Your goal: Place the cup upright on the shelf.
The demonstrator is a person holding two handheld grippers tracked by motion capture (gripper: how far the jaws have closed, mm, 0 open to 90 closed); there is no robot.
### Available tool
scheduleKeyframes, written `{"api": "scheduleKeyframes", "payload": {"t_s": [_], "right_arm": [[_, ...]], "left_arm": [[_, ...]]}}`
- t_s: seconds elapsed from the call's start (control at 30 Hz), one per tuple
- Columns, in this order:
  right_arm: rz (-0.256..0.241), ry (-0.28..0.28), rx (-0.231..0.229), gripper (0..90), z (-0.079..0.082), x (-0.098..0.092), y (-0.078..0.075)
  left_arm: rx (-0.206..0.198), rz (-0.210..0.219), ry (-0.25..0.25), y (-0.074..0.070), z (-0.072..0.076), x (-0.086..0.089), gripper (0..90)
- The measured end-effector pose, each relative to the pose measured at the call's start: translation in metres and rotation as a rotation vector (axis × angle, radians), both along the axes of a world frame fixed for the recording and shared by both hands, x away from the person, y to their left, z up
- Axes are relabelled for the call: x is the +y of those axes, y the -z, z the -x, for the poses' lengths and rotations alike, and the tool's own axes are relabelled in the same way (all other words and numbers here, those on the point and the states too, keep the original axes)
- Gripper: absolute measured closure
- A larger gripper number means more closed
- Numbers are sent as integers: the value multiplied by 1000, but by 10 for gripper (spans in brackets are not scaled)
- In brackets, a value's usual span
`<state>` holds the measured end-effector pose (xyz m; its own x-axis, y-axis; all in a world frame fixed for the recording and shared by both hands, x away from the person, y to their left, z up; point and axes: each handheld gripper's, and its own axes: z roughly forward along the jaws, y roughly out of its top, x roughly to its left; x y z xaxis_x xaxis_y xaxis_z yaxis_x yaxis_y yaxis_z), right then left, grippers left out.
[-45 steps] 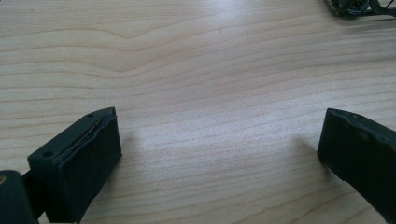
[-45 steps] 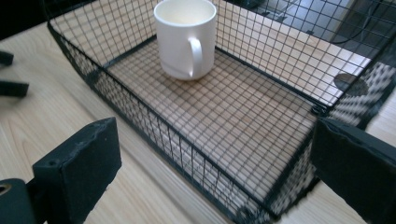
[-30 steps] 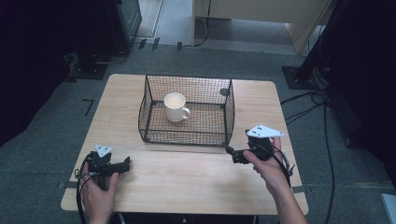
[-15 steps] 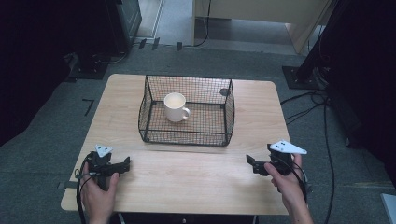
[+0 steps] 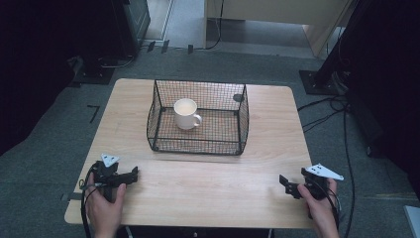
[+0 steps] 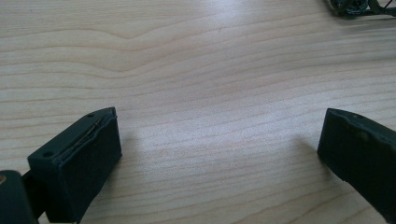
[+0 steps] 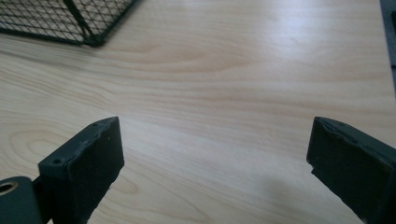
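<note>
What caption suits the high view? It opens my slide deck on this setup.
White mug inside a black wire basket on a wooden table; left gripper and right gripper rest open near the front edge.

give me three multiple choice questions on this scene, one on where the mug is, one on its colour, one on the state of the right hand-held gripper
1. Where is the mug?
A. inside the wire basket
B. on the bare table beside the basket
C. in the left hand-held gripper

2. What colour is the mug?
A. red
B. white
C. black

3. How is the right hand-held gripper?
A. shut on the mug
B. shut on nothing
C. open, holding nothing

Answers:
1 A, the mesh walls stand all around the mug.
2 B, it shows white in the high view.
3 C, its jaws stand wide apart over bare table.
</note>
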<state>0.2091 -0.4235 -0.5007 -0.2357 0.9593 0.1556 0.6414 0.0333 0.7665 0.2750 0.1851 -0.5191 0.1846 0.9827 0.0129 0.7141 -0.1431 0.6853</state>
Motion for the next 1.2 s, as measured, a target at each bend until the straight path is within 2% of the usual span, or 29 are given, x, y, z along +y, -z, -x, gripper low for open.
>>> {"api": "scheduleKeyframes", "payload": {"t_s": [0.27,0.4,0.47,1.2], "right_arm": [[46,36,37,36,6,-7,17],[112,40,62,32,7,-4,25],[141,37,56,34,8,-3,26],[148,37,67,0,5,0,26]], "left_arm": [[0,0,0,0,0,0,0],[0,0,0,0,0,0,0],[0,0,1,0,0,0,0],[0,1,7,0,0,-2,0]]}}
